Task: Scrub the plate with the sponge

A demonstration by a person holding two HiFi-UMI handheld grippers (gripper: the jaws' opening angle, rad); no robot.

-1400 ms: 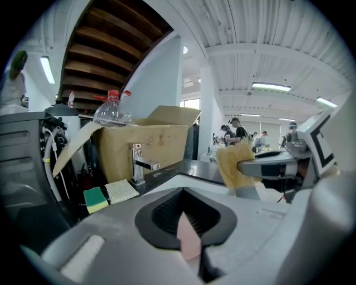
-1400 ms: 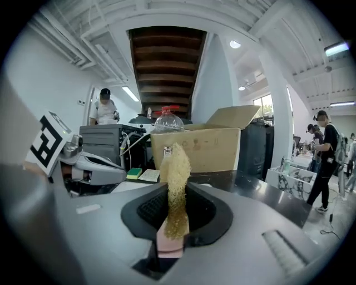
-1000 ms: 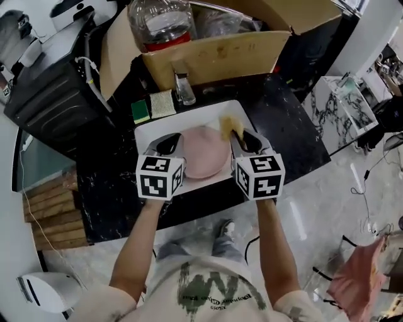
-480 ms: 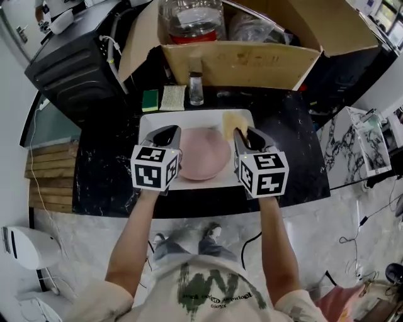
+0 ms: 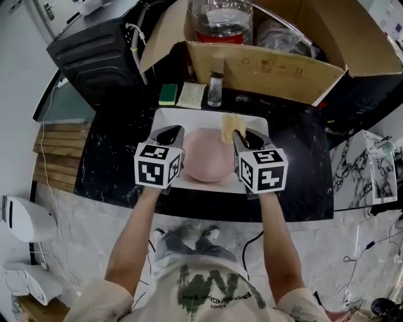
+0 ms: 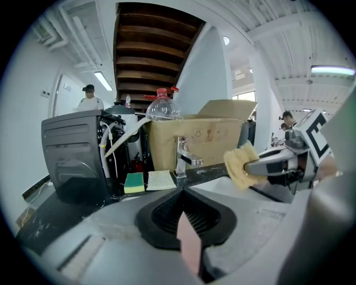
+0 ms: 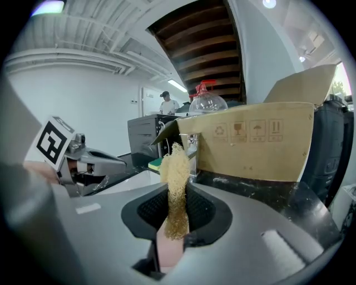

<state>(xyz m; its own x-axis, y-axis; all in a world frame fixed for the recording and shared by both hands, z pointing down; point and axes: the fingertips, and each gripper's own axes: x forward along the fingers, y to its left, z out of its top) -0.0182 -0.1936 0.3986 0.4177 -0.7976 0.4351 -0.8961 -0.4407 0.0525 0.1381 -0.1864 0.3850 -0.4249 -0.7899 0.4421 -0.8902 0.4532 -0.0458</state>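
A pink plate (image 5: pixel 206 154) sits in the white sink basin (image 5: pixel 162 121). My left gripper (image 5: pixel 170 134) is at the plate's left rim and is shut on it; the pink rim (image 6: pixel 189 246) stands edge-on between its jaws. My right gripper (image 5: pixel 243 136) is at the plate's right side, shut on a yellow sponge (image 5: pixel 230 127) that sticks out past the fingertips over the plate's far right edge. In the right gripper view the sponge (image 7: pixel 177 183) stands upright between the jaws, with something pink just under it. The left gripper view shows the sponge (image 6: pixel 240 165) to the right.
A chrome faucet (image 5: pixel 216 88) stands behind the basin, with a green-and-yellow sponge (image 5: pixel 167 94) and a pale mesh pad (image 5: pixel 191 95) to its left. An open cardboard box (image 5: pixel 271 63) and a large bottle (image 5: pixel 220 19) fill the back. A black machine (image 5: pixel 101 50) stands at the left.
The head view has shifted, so the counter sits more squarely and further right in the frame. Both grippers keep their holds and places at the plate.
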